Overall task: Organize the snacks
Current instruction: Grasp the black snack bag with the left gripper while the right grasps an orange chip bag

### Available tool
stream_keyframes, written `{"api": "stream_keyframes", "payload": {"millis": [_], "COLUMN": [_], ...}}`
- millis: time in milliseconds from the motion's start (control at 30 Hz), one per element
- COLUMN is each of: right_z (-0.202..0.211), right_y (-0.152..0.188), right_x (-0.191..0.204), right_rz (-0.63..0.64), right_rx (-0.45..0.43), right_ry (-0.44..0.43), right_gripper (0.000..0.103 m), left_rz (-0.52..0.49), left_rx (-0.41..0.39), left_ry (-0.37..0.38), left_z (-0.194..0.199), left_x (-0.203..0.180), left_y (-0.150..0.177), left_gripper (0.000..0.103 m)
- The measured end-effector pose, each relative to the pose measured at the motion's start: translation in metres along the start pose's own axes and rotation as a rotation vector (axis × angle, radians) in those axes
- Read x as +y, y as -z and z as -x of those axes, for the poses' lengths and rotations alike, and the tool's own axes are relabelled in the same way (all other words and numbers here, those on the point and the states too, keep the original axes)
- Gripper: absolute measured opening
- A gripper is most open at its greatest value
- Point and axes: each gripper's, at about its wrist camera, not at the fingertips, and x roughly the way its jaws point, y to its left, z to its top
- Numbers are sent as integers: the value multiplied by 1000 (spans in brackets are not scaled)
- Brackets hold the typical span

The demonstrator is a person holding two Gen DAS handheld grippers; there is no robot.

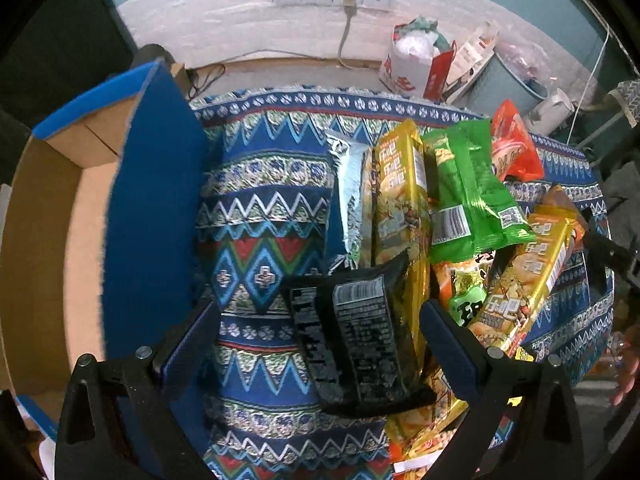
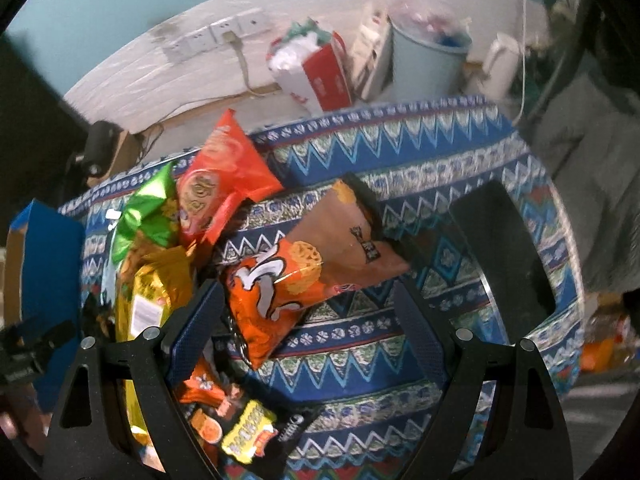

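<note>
Tech A: Black snack packet is lying nearest the lens, between the spread fingers of the left gripper; nothing is being pinched.

Tech B: Location relative to the patterned cloth?

Tech A: Packet is resting on the cloth, overlapping the long gold packet. Silver packet and green packet are lying either side of the gold one. Open cardboard box with its blue flap is standing at the cloth's left edge.

Tech B: Right side?

Tech A: Right gripper is hovering over the cloth with jaws spread wide, gripping nothing. Orange packet is lying between its fingers on the cloth, with a brown packet overlapping its far end. Red packet is sitting nearer the cloth's far edge.
</note>
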Motion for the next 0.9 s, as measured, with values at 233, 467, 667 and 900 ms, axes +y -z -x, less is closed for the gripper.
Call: {"api": "stream_keyframes", "payload": {"millis": [233, 467, 667, 900], "right_z": [-31, -61, -82, -93], "right_y": [-7, -11, -16, -17], "right_x": [-7, -8, -8, 4], "right_rz": [-97, -136, -138, -21], "right_rx": [49, 100, 127, 153], "right_ry": [-41, -56, -49, -21], "right_gripper": [85, 85, 85, 53], "left_rz": [20, -11, -23, -66], "left_rx": [51, 73, 60, 48], "left_ry": [9, 75, 147, 133], "left_z": [-26, -41, -39, -37], "left_x": [-3, -5, 0, 2], "left_y": [-2, 3, 3, 6], "left_gripper": [101, 89, 65, 51]}}
